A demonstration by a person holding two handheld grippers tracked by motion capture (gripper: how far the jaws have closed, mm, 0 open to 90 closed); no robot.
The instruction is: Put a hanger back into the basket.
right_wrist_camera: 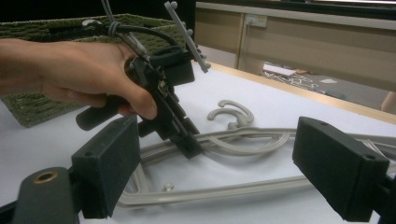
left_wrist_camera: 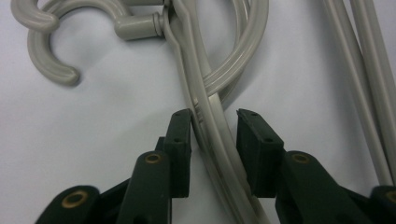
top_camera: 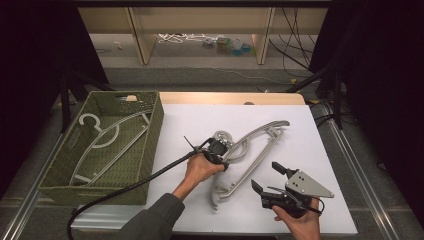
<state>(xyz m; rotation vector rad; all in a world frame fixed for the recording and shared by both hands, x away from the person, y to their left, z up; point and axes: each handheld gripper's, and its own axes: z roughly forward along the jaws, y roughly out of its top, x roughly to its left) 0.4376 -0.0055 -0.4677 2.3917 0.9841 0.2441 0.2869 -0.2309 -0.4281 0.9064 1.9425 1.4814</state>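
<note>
Two grey plastic hangers (top_camera: pixel 255 140) lie overlapped on the white table, hooks (left_wrist_camera: pixel 46 60) toward the basket. My left gripper (top_camera: pixel 223 150) points down at them just below the hooks. In the left gripper view its jaws (left_wrist_camera: pixel 214 116) straddle a hanger arm (left_wrist_camera: pixel 219 140): the left pad touches it and the right pad stands a little off, so it is open. My right gripper (top_camera: pixel 268 177) rests near the front right of the table, jaws wide open (right_wrist_camera: pixel 224 154) and holding nothing, facing the left gripper (right_wrist_camera: pixel 187 142).
A green woven basket (top_camera: pixel 156 132) stands at the table's left with another grey hanger (top_camera: pixel 107 140) inside. The left gripper's black cable (top_camera: pixel 125 187) trails over the front left edge. Wooden shelving and floor cables lie beyond the far edge.
</note>
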